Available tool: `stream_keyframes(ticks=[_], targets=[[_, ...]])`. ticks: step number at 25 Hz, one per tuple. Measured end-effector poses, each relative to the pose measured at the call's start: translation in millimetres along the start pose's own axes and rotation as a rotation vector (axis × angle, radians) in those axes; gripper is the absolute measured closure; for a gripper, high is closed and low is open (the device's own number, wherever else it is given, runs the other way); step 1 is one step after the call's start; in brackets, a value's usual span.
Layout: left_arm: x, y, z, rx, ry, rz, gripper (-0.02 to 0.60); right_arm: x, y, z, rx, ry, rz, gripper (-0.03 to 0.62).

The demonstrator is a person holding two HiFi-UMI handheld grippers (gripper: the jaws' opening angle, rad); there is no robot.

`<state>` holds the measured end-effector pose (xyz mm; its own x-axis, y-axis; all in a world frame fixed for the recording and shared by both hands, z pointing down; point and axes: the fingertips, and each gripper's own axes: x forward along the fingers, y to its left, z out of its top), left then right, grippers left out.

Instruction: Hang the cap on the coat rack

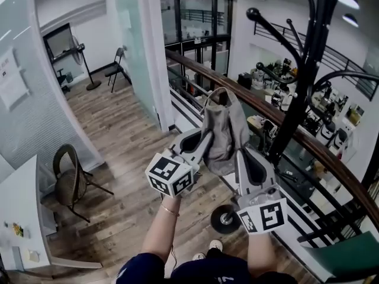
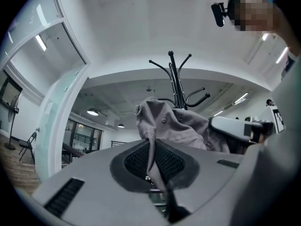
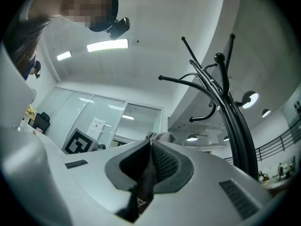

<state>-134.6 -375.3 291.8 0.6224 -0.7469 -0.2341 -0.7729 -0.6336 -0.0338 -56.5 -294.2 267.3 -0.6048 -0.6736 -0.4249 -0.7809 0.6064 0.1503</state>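
Clamping the cap point(image 1: 225, 123) from both sides, left hand-held gripper point(image 1: 203, 138) and right hand-held gripper point(image 1: 242, 153) hold it up beside the rack point(image 1: 299, 93).

An office mezzanine: glass partitions point(image 1: 127, 40), wooden floor point(image 1: 118, 123), a railing point(image 1: 334, 161) over workbenches point(image 1: 331, 108) below (crowded with equipment).

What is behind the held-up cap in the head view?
A wooden handrail runs behind the cap; the fabric covers its middle stretch and whatever lies below it there. The coat rack stands to the right, uncovered.
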Motion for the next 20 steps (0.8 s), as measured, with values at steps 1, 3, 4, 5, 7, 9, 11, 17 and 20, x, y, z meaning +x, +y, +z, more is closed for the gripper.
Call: stream_keyframes(ticks=[1,3,4,5,7,9,11,17,20], targets=[[3.6,0.3,3.9,0.005,-0.008,-0.008,0.552,1.2,-3.1,2.2,-0.002,-0.009,-0.01,0.571],[11.0,1.0,11.5,0.015,-0.024,-0.027,0.552,4.0,-9.4,6.6,-0.01,-0.026,-0.032,0.571],[15.3,1.2,15.1,0.02,-0.031,-0.039,0.552,5.6,-12.4,9.0,-0.014,-0.034,-0.041,0.571],[19.8,1.5,18.7,0.025,-0.038,-0.05,0.552,7.7,-15.1,11.4,-0.018,-0.041,-0.047,0.571],[28.1,2.8,24.9,0.035,-0.049,-0.065,0.552,13.0,-19.6,15.4,-0.028,-0.046,-0.05,0.571],[34.9,5.3,30.3,0.035,-0.062,-0.072,0.552,18.2,-23.5,19.8,-0.045,-0.047,-0.048,0.571],[41.9,6.8,36.8,0.029,-0.083,-0.086,0.552,21.9,-27.7,26.0,-0.065,-0.057,-0.049,0.571],[59.6,5.1,57.8,0.052,-0.129,-0.135,0.552,27.9,-35.2,41.8,-0.093,-0.098,-0.068,0.571],[70.7,1.4,62.4,0.056,-0.145,-0.161,0.552,27.8,-42.0,46.5,-0.104,-0.11,-0.077,0.571]])
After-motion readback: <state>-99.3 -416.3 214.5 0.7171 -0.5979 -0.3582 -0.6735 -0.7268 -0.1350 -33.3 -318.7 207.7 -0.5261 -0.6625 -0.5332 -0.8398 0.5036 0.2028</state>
